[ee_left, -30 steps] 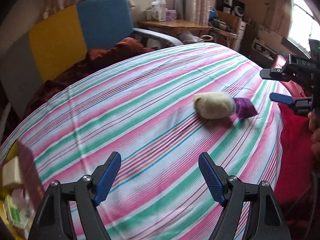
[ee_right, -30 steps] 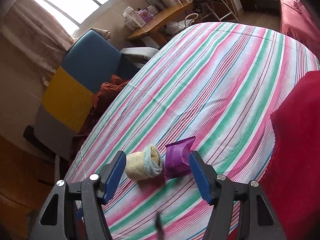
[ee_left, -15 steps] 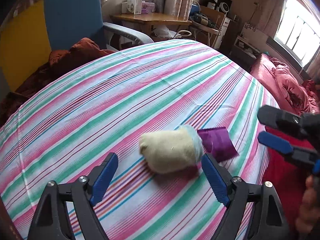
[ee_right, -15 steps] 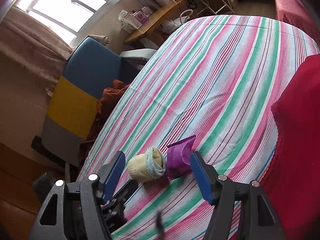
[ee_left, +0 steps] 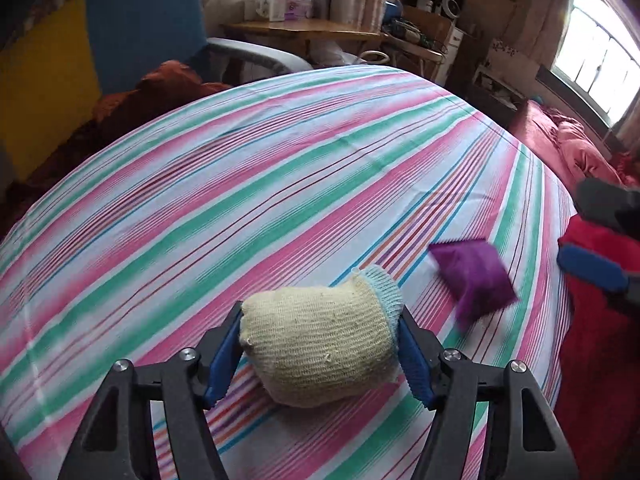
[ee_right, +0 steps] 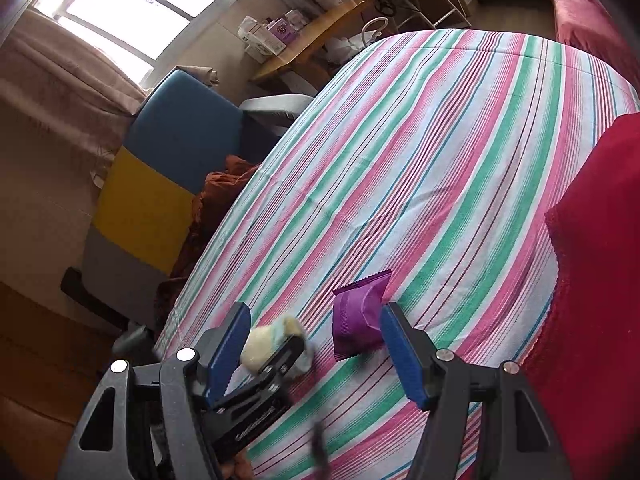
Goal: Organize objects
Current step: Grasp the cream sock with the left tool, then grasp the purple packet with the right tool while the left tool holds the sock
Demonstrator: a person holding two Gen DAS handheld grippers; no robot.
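So a second ago our left gripper (ee_left: 320, 344) was hanging over bare striped bedsheet (ee_left: 280, 184) with the rolled sock (ee_left: 320, 344) way off ahead. Now we're right on it: sock sitting between the blue pads, jaws closing in against both its sides. Our right gripper (ee_right: 316, 344) is staying put, spread open, the purple packet (ee_right: 358, 322) lying just inside its right pad.
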